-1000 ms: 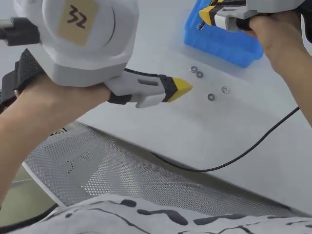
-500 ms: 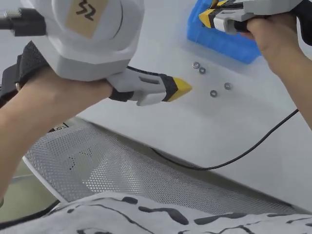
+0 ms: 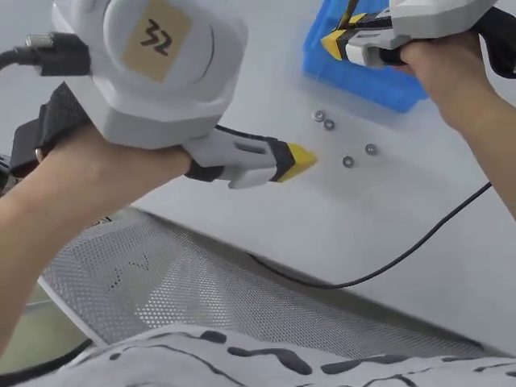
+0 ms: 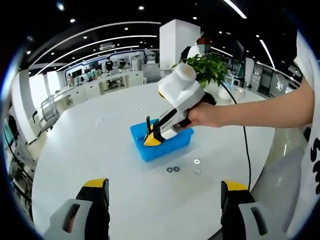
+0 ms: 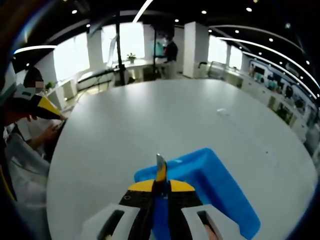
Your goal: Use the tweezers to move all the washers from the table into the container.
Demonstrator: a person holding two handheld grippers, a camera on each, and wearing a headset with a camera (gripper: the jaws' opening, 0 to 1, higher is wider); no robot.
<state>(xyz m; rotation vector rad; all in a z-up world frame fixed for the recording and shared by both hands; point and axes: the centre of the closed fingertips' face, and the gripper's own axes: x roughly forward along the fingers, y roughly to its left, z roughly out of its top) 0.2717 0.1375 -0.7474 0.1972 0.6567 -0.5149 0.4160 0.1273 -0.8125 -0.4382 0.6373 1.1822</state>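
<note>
The left gripper (image 3: 300,161) hung nearest, jaws spread wide and empty. Just beyond its tips four washers (image 3: 348,161) lay loose on the table (image 3: 387,218), short of the blue container (image 3: 379,89). Over that container the right gripper (image 5: 159,189) clamped the tweezers (image 5: 160,165); the next pickup likely lay back toward the person.

In the head view the container (image 3: 371,85) is cut by the top edge and partly covered by the right tool (image 3: 332,40), and whether the blurred tweezers (image 5: 160,169) hold anything cannot be told
</note>
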